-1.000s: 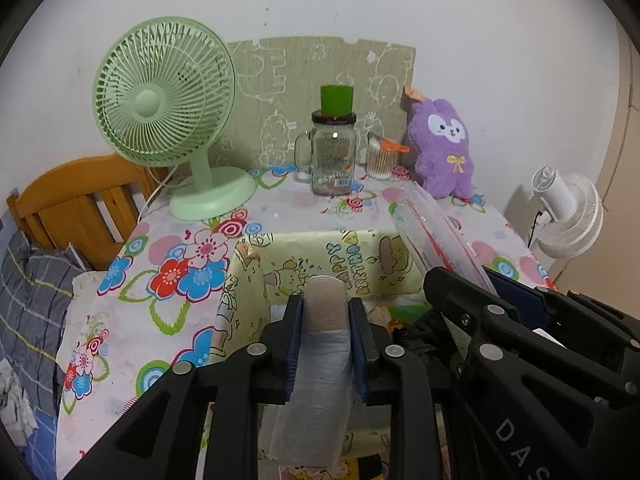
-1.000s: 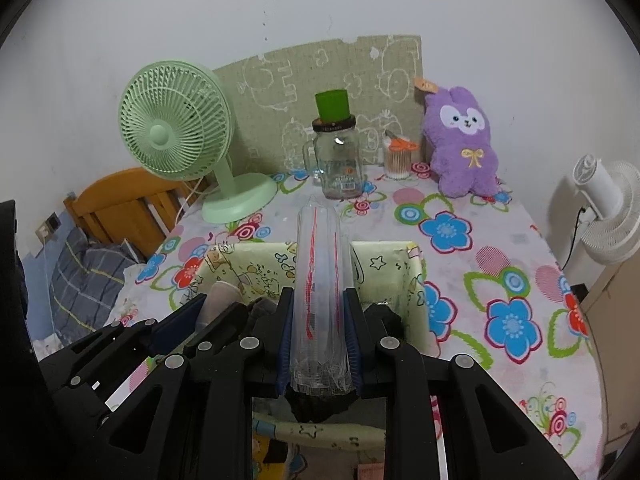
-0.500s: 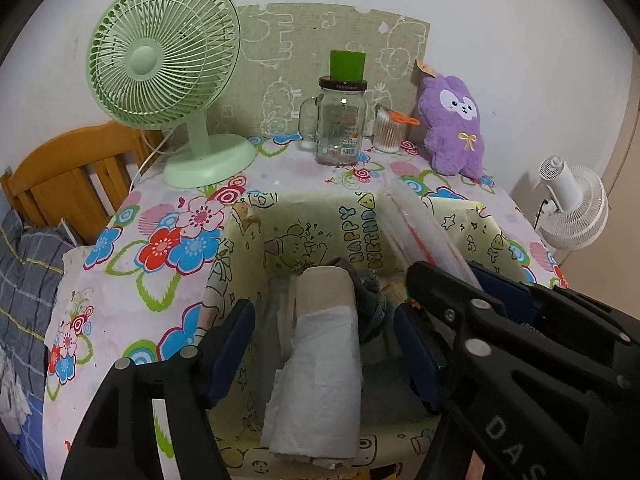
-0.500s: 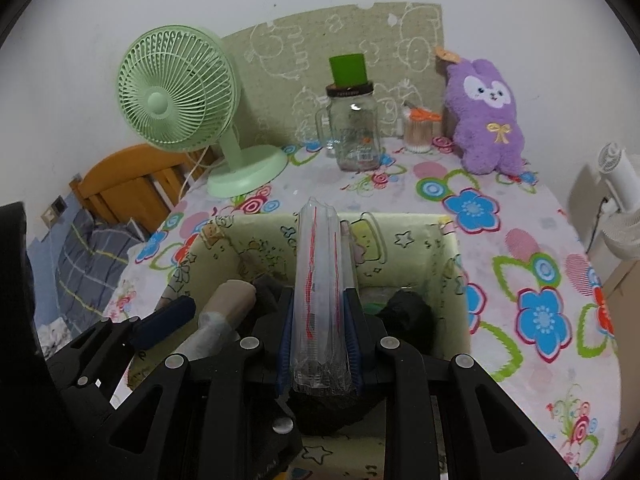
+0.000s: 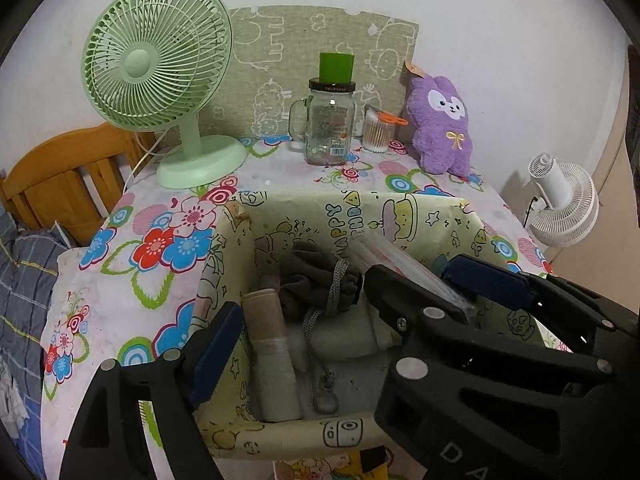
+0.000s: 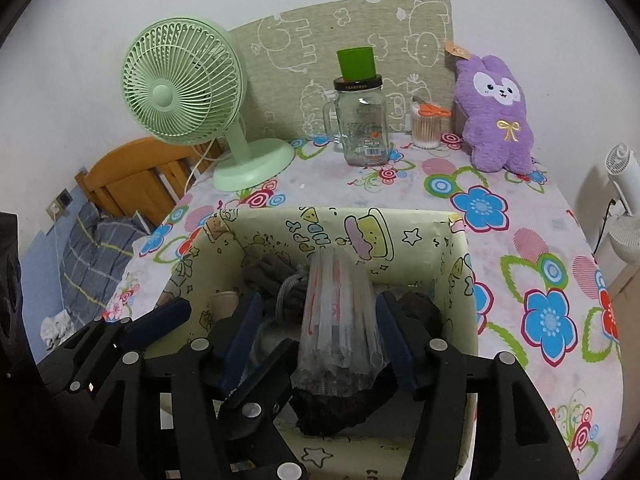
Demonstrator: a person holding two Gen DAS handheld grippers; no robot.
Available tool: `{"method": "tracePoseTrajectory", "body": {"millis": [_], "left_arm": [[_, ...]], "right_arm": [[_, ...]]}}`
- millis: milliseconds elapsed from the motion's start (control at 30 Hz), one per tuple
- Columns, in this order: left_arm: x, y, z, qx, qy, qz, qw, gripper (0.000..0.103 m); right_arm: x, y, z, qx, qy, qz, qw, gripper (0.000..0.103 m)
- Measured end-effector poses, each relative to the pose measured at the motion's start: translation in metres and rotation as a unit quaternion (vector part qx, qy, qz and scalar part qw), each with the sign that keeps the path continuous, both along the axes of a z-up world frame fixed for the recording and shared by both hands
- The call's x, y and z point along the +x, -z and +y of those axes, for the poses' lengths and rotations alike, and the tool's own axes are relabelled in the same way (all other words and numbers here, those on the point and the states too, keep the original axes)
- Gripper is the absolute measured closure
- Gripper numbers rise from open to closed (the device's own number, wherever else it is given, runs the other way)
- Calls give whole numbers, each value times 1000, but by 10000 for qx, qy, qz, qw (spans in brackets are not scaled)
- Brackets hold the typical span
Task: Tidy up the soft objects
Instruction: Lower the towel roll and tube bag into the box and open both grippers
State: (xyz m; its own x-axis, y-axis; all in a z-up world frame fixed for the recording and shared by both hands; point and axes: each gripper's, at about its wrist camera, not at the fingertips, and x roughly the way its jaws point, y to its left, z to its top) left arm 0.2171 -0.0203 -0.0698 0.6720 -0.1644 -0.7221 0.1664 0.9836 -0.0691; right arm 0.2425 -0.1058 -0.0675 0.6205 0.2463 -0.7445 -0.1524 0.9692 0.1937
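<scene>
A cartoon-printed paper box (image 5: pixel 400 208) stands on the flowered tablecloth. Inside it lie a beige-and-white cloth roll (image 5: pixel 272 352) and a dark grey drawstring pouch (image 5: pixel 316 280). My left gripper (image 5: pixel 320 320) hovers over the roll with its jaws opening wide and touching nothing. Its right finger is hidden behind the other gripper. In the right wrist view, my right gripper (image 6: pixel 320 320) is opening around a clear red-striped plastic packet (image 6: pixel 340 312). The packet stands in the box (image 6: pixel 420 232) on a black soft item (image 6: pixel 332 412), with a gap at the left pad.
At the back stand a green fan (image 5: pixel 156 60), a glass jar (image 5: pixel 330 128) topped by a green cup, a swab holder (image 5: pixel 376 136) and a purple plush (image 5: pixel 440 124). A wooden headboard (image 5: pixel 60 176) is at the left. A white fan (image 5: pixel 560 208) is at the right.
The left jaws opened and let go of the cloth roll, which now lies in the box. The right jaws spread away from the plastic packet. Both views tilted down toward the box.
</scene>
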Motion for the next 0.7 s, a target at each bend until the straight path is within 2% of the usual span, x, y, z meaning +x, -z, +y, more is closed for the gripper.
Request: {"method": "tracePoseTrajectory", "body": {"millis": [100,167,700], "left_arm": [[-4,-3,-1,29,-20,-61,10000,13],[-7,-6,-2,17,-3,-84,10000,12],[-50,-36,-9,74,19,-500,9987,7]], "right_arm": [[-5,-4,-2,-10,6,-30,10000,37],[-8,-7,-3,-20,21,-77,10000,30],[-50,-41,-12,-170,265,-451,9985,14]]}}
